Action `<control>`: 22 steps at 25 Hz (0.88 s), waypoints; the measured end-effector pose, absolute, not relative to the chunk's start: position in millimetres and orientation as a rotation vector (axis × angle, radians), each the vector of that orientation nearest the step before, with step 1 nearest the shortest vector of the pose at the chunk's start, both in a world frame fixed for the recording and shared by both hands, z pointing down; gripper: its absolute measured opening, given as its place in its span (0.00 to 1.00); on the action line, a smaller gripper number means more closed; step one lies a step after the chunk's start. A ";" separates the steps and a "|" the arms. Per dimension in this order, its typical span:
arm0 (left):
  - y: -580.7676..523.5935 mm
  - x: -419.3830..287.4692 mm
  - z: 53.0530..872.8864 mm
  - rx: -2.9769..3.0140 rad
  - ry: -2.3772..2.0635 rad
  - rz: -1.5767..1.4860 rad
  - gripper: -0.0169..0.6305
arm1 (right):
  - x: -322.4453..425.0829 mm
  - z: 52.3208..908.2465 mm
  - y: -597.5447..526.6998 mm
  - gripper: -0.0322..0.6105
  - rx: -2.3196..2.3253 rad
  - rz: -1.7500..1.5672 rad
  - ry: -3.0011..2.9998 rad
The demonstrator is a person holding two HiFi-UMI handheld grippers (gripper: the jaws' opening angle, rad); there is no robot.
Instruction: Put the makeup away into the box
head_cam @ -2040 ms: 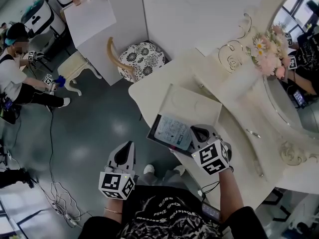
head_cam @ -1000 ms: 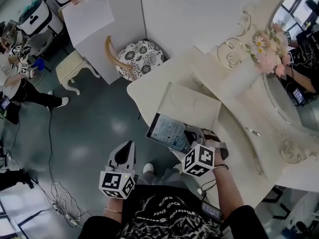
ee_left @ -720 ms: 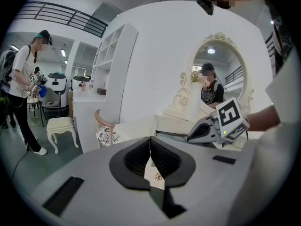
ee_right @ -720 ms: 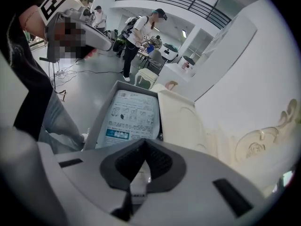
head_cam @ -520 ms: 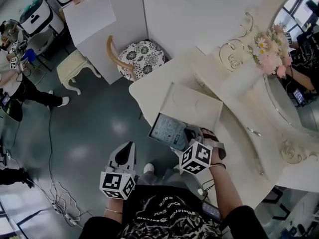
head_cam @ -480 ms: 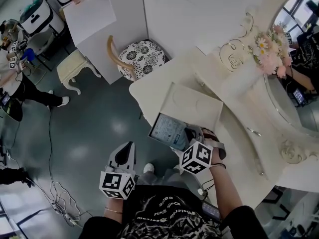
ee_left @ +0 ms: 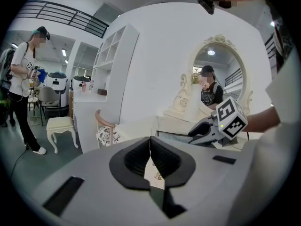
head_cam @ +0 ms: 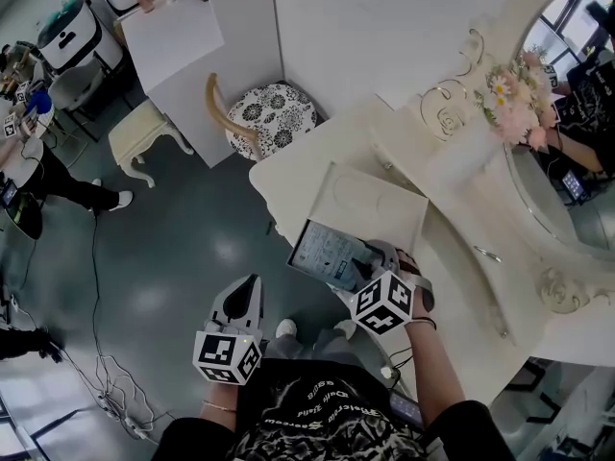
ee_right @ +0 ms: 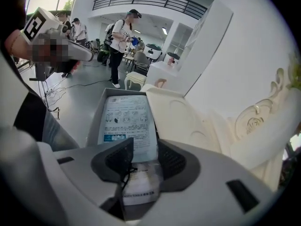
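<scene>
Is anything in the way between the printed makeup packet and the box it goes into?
Nothing visible does. The pale-blue printed flat packet already lies in the open grey box, whose cream lid is folded back. The right gripper is opening its jaws over the packet's near end.

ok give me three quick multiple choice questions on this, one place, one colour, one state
1. Where is the blue packet? A in the box B on a shelf C on the floor
2. The chair seat is: A plain red B black-and-white floral C blue striped
3. The left gripper has its jaws: A shut, empty B wide apart C on a brush
1 A, it lies between the box walls. 2 B, dark flowers on white. 3 A, they meet, nothing between.
</scene>
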State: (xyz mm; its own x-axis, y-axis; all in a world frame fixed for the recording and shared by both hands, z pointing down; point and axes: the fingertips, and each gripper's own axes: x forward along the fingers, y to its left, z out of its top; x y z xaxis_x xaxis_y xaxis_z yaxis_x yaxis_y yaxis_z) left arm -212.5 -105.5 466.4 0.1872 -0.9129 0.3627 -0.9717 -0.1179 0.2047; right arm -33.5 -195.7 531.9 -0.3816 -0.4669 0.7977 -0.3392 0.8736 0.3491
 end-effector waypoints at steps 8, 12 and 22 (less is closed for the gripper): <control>-107.1 -210.2 466.4 2.102 -1.751 0.199 0.05 | -27.2 521.2 -190.5 0.37 0.704 0.003 -2.066; -112.7 -208.5 462.2 2.139 -1.725 0.185 0.05 | -24.8 509.4 -189.0 0.38 0.811 0.080 -2.108; -126.9 -187.8 451.6 2.247 -1.625 0.147 0.05 | 3.9 488.5 -171.5 0.38 1.069 0.211 -2.145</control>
State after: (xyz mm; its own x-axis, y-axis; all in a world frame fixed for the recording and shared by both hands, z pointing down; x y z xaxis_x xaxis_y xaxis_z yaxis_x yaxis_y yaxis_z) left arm -187.8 -126.9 451.6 0.3320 -0.8972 0.2913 -0.9348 -0.2717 0.2287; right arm 3.9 -171.5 488.5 -0.3972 -0.6310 0.6664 -0.7486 0.6428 0.1624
